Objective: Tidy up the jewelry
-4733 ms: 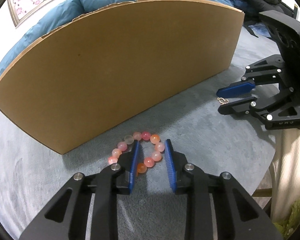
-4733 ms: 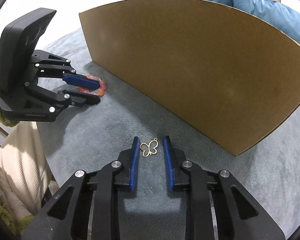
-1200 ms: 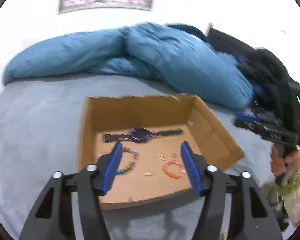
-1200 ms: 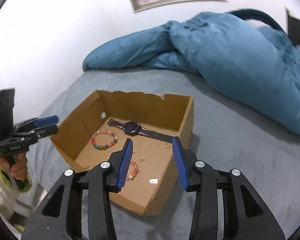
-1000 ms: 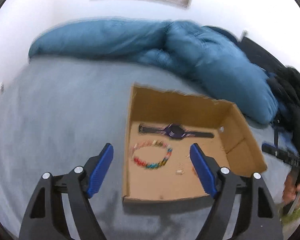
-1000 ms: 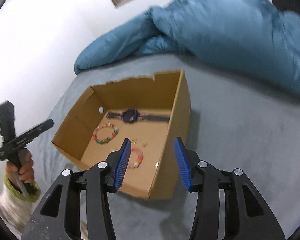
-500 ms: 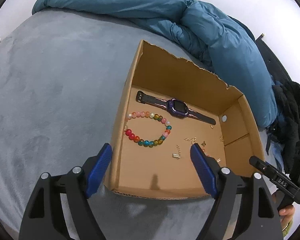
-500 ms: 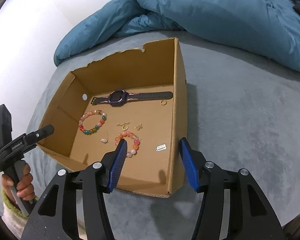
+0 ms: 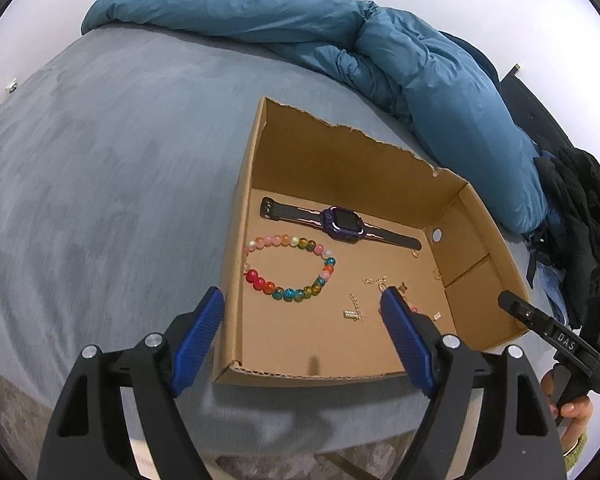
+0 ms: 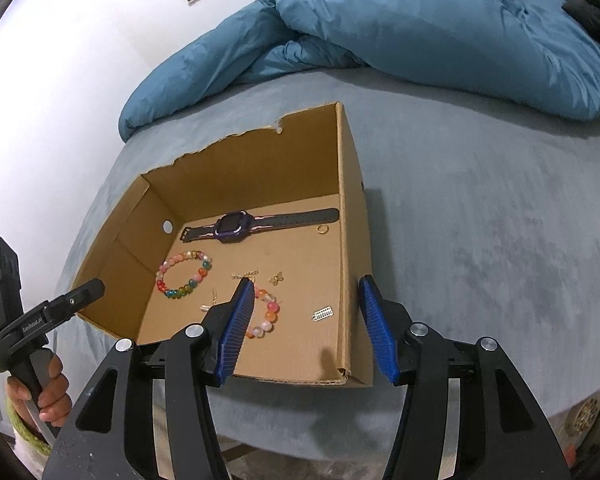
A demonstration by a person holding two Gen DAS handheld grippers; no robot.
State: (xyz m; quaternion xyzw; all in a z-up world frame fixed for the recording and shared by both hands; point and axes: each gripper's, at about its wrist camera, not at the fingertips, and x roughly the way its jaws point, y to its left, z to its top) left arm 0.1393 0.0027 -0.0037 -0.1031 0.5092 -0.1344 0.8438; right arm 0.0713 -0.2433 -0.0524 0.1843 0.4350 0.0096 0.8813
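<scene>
An open cardboard box (image 9: 256, 184) (image 10: 350, 200) stands on the grey bed. Inside lie a purple watch (image 9: 342, 224) (image 10: 236, 227), a multicolour bead bracelet (image 9: 288, 266) (image 10: 184, 274), a pink-orange bead bracelet (image 10: 266, 314), a gold butterfly charm (image 10: 276, 278), a gold ring (image 10: 322, 229) and small gold pieces (image 9: 354, 312). My left gripper (image 9: 302, 340) is open and empty above the box's near left corner. My right gripper (image 10: 306, 324) is open and empty above the box's near right corner. In the left wrist view the left finger hides most of the pink-orange bracelet.
A blue duvet (image 9: 400, 60) (image 10: 420, 28) is bunched at the back of the bed. Dark clothes (image 9: 580, 208) lie at the right. The grey bed cover (image 9: 100, 160) (image 10: 480, 200) spreads around the box. The bed's front edge runs just below the grippers.
Both grippers have let go of the jewellery and risen above the box. Both jaws have opened wider. In the last half second both have held nearly steady over the box.
</scene>
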